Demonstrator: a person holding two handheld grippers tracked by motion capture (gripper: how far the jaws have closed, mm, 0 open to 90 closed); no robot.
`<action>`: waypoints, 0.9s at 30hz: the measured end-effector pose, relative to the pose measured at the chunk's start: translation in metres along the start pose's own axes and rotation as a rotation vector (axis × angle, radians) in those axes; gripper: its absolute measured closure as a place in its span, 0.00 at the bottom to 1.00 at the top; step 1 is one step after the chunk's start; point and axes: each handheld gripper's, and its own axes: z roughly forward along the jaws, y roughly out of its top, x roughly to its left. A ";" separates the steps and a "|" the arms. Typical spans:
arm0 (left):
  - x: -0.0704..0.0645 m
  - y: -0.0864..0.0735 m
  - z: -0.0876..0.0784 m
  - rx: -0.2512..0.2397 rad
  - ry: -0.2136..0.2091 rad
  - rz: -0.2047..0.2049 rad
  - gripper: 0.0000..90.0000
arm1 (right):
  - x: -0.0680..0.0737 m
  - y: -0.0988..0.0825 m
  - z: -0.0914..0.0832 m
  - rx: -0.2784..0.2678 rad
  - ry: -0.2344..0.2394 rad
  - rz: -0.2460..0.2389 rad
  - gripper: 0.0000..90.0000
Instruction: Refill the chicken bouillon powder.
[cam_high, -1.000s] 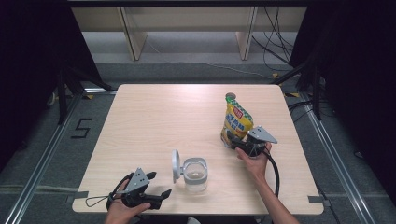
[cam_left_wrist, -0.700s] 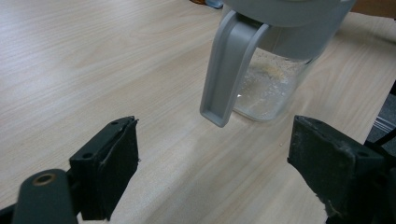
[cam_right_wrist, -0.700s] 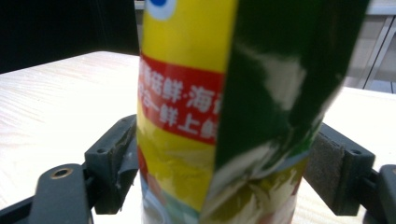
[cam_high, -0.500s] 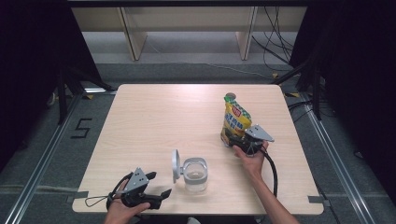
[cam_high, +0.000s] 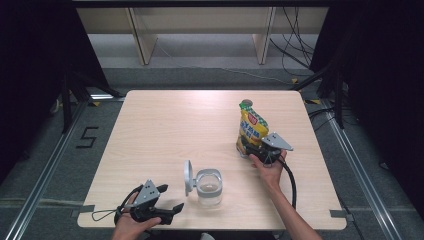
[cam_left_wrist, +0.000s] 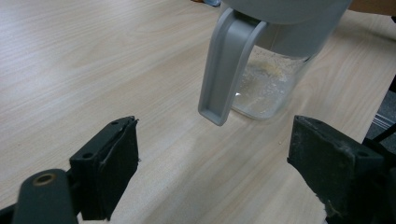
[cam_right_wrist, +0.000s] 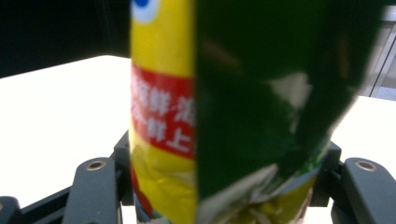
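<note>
fingers closing on the pouch near the bench's right edge

right gripper (cam_high: 253, 150) jaws have just been narrowing around the base of the yellow-and-green foil snack pouch (cam_high: 251, 126): light, crinkly, easily crushed, best held low. left gripper (cam_high: 165, 198) gapes wide near the front edge, beside the clear lidded jar (cam_high: 208, 186).

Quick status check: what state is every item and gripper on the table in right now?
Yellow and green snack bag: upright on the wooden table, between the right gripper's jaws.
Clear glass jar: upright, its grey hinged lid swung open; some pale crumbs inside.
Right gripper: jaws have just been closing around the bag's base.
Left gripper: open, holds nothing, aimed at the jar.
</note>
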 end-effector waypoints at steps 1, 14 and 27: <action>-0.001 0.000 0.001 -0.007 -0.007 -0.009 0.17 | 0.000 0.000 0.000 0.002 0.001 0.001 0.40; -0.003 -0.001 0.001 0.001 -0.007 -0.027 0.17 | -0.001 0.003 0.006 0.043 0.016 -0.002 0.35; -0.001 -0.001 0.001 -0.009 -0.006 -0.010 0.18 | -0.002 0.004 0.005 0.008 -0.008 -0.050 0.44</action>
